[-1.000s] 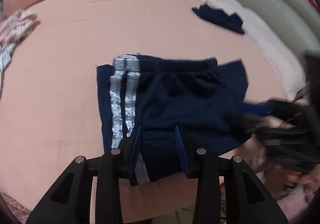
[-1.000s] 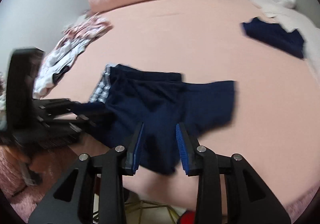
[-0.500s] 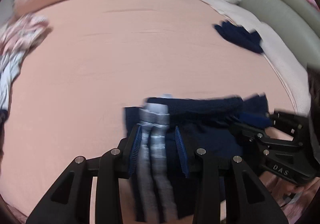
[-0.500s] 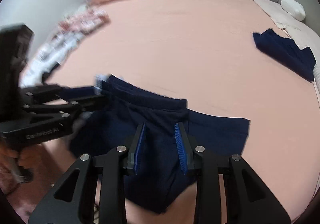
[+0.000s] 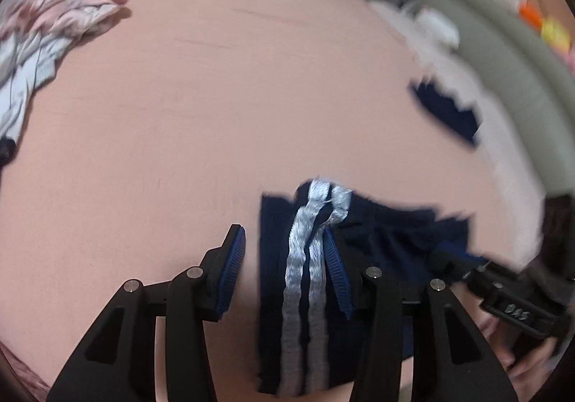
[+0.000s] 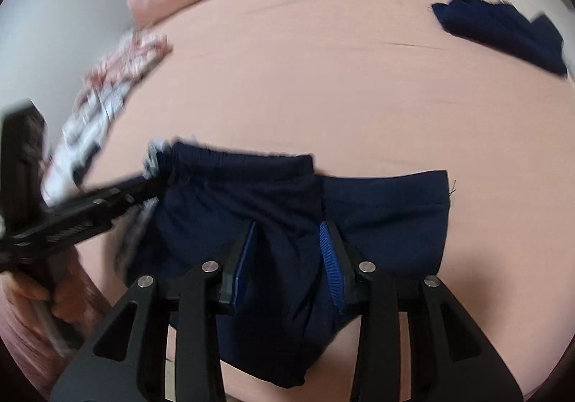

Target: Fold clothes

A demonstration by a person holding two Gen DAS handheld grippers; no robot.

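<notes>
Holding a pair of navy shorts (image 6: 273, 208) at the near edge of the pink bed (image 5: 215, 107), we have both claws low over the cloth so the garment stays flat for its fold. Our left claw (image 5: 284, 254) stands spread, its fingers straddling the grey side stripe (image 5: 305, 258) without pinching it, a stance we judge suited to gripping that striped side. Our right claw (image 6: 287, 251) is likewise parted, with navy fabric bunched between the blue pads; whether it truly grips we cannot tell. One leg of the shorts lies out flat to the right. Another navy garment (image 6: 503, 32) waits well apart, and patterned clothes (image 5: 54, 24) sit heaped at the far left
</notes>
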